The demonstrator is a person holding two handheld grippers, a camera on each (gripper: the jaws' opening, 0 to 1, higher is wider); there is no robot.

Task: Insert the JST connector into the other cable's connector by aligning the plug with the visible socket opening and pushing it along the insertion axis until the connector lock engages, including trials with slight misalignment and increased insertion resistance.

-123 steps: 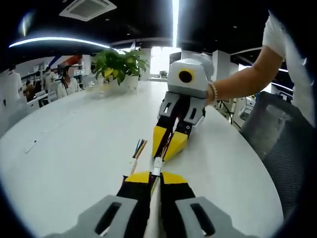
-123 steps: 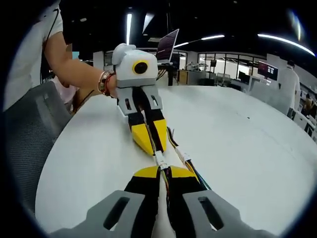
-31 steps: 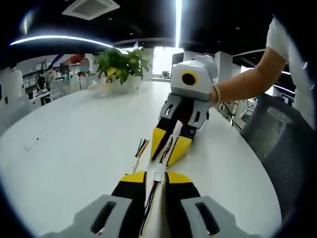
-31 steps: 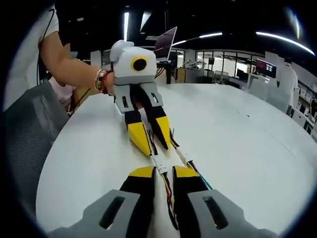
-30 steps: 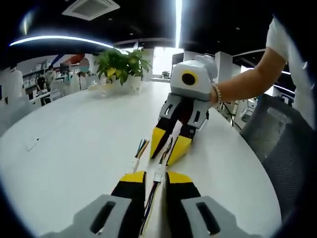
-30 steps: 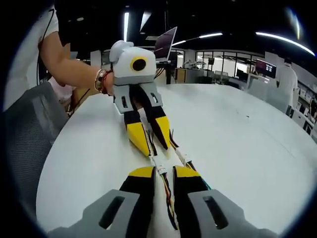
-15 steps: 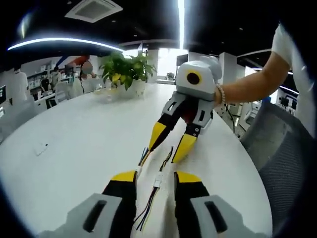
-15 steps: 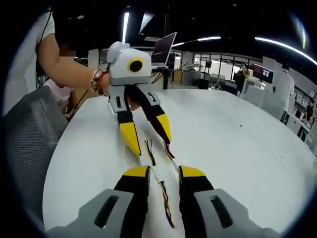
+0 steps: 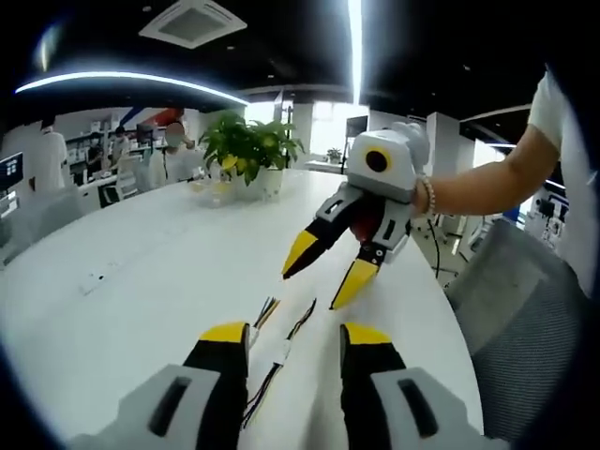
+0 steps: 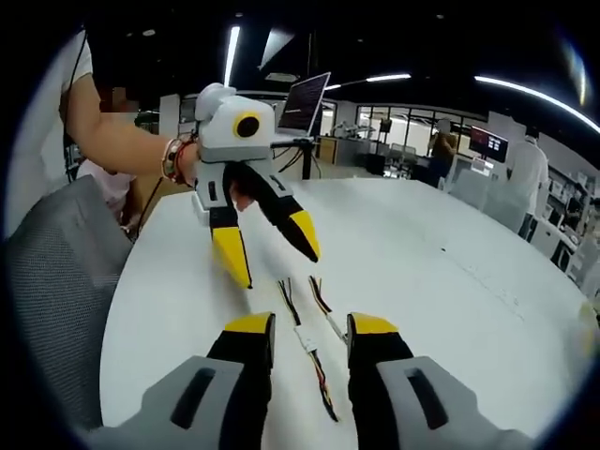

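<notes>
Jaws released on left gripper (image 9: 286,335) and right gripper (image 10: 302,326); joined cables (image 10: 309,349) flat on desk (image 10: 450,272) between.

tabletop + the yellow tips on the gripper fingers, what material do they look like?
The tabletop looks like smooth white laminate or painted board, semi-matte: only soft reflections of the ceiling lights; what lies under the surface isn't visible. The yellow tips of the left gripper's fingers look like matte rubber or soft plastic pads over black plastic, with no glare on them.
</notes>
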